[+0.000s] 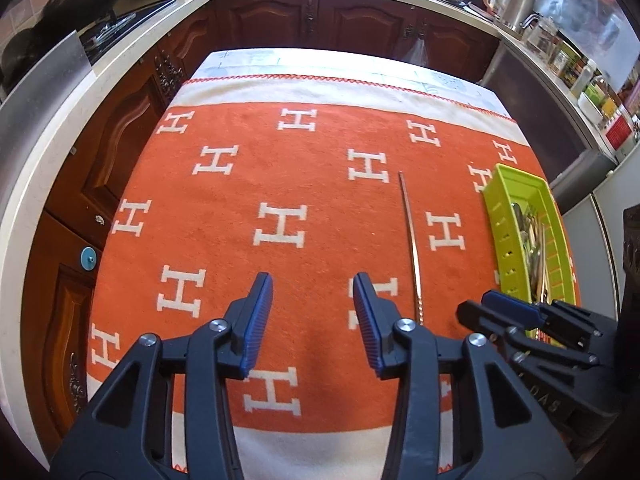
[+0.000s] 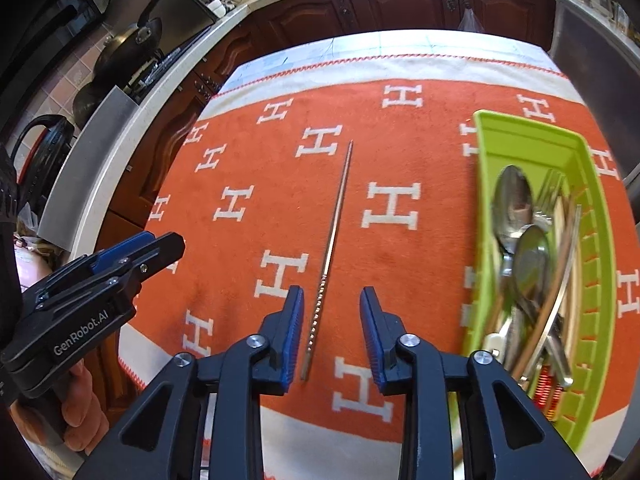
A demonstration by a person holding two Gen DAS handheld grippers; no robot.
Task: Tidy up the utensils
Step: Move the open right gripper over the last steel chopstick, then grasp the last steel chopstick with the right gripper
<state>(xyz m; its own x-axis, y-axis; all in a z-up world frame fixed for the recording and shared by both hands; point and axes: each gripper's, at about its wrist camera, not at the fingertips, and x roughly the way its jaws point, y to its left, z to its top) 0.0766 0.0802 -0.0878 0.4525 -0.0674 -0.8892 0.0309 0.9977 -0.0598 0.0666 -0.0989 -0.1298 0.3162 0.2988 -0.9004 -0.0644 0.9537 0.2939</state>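
A single metal chopstick (image 1: 410,240) (image 2: 336,220) lies on the orange cloth, pointing away from me. My right gripper (image 2: 331,294) hovers open over the chopstick's near, ridged end, which lies between the jaws closer to the left pad; neither pad touches it. My left gripper (image 1: 312,284) stands open over bare cloth to the chopstick's left, with nothing between its fingers. Each gripper shows in the other's view: the right gripper (image 1: 508,308) and the left gripper (image 2: 172,244). A green plastic tray (image 1: 516,184) (image 2: 520,132) at the right holds spoons (image 2: 514,196), forks and other chopsticks.
The orange cloth with white H marks (image 1: 280,184) covers a table. Dark wooden cabinets (image 1: 276,16) and a pale counter (image 1: 52,120) surround it on the left and far sides. Pans (image 2: 128,48) sit on the stove at the left. A person's hand (image 2: 80,412) holds the left gripper.
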